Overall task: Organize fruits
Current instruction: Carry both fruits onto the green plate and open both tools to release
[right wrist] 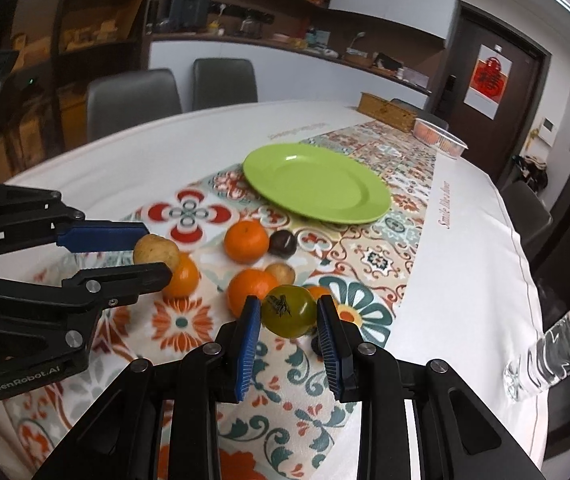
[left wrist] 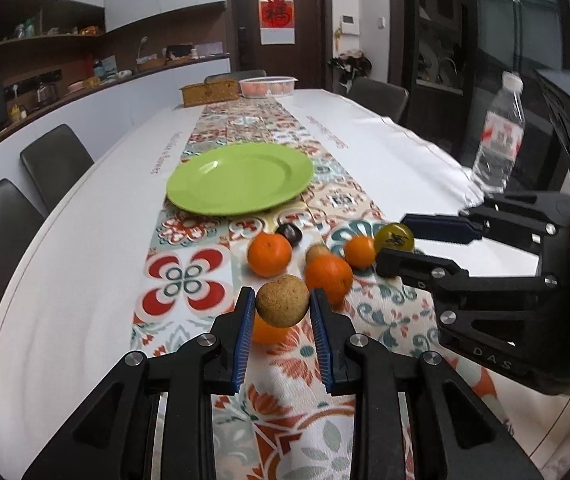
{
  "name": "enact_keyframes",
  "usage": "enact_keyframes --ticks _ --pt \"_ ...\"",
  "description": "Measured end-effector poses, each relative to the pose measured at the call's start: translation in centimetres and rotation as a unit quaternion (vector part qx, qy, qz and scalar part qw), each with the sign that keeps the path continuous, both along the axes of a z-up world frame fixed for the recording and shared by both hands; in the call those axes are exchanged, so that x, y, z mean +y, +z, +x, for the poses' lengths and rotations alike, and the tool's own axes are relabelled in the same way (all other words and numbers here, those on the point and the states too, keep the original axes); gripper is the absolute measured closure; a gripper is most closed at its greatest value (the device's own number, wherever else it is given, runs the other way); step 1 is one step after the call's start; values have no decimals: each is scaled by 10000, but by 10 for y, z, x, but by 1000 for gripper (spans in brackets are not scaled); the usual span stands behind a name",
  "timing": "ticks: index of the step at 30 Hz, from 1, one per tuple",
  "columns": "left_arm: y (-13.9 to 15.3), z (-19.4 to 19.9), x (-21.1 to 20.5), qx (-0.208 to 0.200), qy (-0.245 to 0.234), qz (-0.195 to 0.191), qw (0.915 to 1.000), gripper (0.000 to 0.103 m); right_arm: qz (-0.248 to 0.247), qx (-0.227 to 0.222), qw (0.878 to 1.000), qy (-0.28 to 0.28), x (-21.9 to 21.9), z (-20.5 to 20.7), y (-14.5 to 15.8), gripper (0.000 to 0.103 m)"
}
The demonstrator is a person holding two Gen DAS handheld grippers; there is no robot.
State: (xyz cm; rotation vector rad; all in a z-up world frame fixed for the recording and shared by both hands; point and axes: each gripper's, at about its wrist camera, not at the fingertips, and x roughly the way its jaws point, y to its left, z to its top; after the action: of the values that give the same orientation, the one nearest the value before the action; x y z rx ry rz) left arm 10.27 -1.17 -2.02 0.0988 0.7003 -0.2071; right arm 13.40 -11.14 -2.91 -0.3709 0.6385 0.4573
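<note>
My left gripper (left wrist: 282, 305) is shut on a round brown fruit (left wrist: 282, 300), lifted just above the patterned runner. To its right, my right gripper (left wrist: 395, 240) is shut on a yellow-green fruit (left wrist: 394, 237). The right wrist view shows the same: the right gripper (right wrist: 288, 314) pinches the yellow-green fruit (right wrist: 288, 311), and the left gripper (right wrist: 157, 252) holds the brown fruit (right wrist: 156, 252). Several oranges (left wrist: 269, 254), a dark fruit (left wrist: 288, 233) and a small brown fruit (left wrist: 317, 252) lie on the runner. Beyond them sits a green plate (left wrist: 240, 179) with nothing on it (right wrist: 317, 182).
A water bottle (left wrist: 497, 136) stands near the table's right edge. At the far end are a wooden box (left wrist: 209, 92) and a clear plastic container (left wrist: 267, 86) holding orange fruit. Grey chairs (left wrist: 55, 164) line the left side of the table.
</note>
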Motion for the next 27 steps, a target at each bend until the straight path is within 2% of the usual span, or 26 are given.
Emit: enact_keyframes --ticks 13,19,27 --pt "21 43 15 -149 150 -30 9998 75 610 100 9972 -421 1 42 29 73" --pt "34 72 23 -190 130 -151 9996 75 753 191 9959 -471 6 69 38 73" --pt "31 114 27 -95 87 27 9999 75 688 339 9960 -451 16 112 42 73"
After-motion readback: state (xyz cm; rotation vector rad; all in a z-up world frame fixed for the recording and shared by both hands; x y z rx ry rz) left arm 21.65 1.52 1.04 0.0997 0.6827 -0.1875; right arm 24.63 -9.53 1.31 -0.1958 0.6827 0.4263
